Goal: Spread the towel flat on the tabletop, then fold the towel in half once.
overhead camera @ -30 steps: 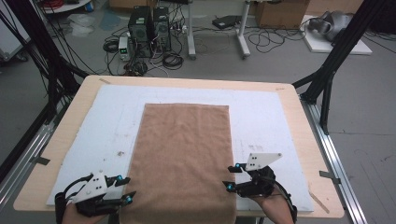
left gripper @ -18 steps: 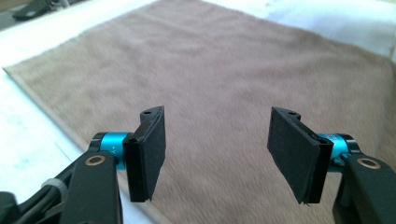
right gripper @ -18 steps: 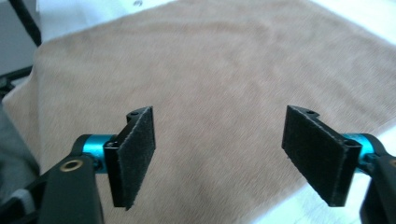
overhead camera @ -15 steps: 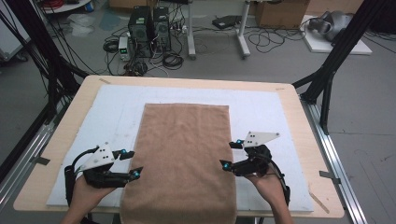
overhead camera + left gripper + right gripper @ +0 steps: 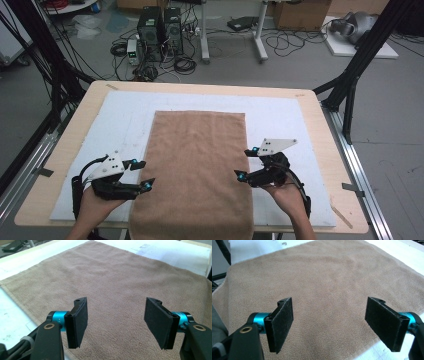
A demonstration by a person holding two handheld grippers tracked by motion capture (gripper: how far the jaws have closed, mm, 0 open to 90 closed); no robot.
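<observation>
Brown terry-cloth towel [image 5: 197, 170], rectangular, spread flat lengthwise on white foam mat [image 5: 295, 120] over light wooden table [image 5: 327, 135]; near end hanging slightly past the table's front edge. No fold in it yet.

Left gripper [image 5: 142, 175] hovering just beside the towel's left long edge, jaws spread, nothing between the pads; jaws just been opening. In the left gripper view, black pads [image 5: 79, 320] standing wide apart above the pile, clear of it. Right gripper [image 5: 247, 162] just beside the right long edge, likewise spread and empty, jaws likewise just been opening; the right gripper view looks across the cloth with its hem [image 5: 362, 350] below.

Judged progress: laying-out done, cloth smooth and square to the mat. Left to do, probably: grasp both edges and make the fold or lift; not begun.

Materials: towel looped, matte, soft, thin flat hem along the borders; likely limp and draping when picked up. Pads felt-like, rectangular, on teal mounts. Mat smooth, faintly marked.
</observation>
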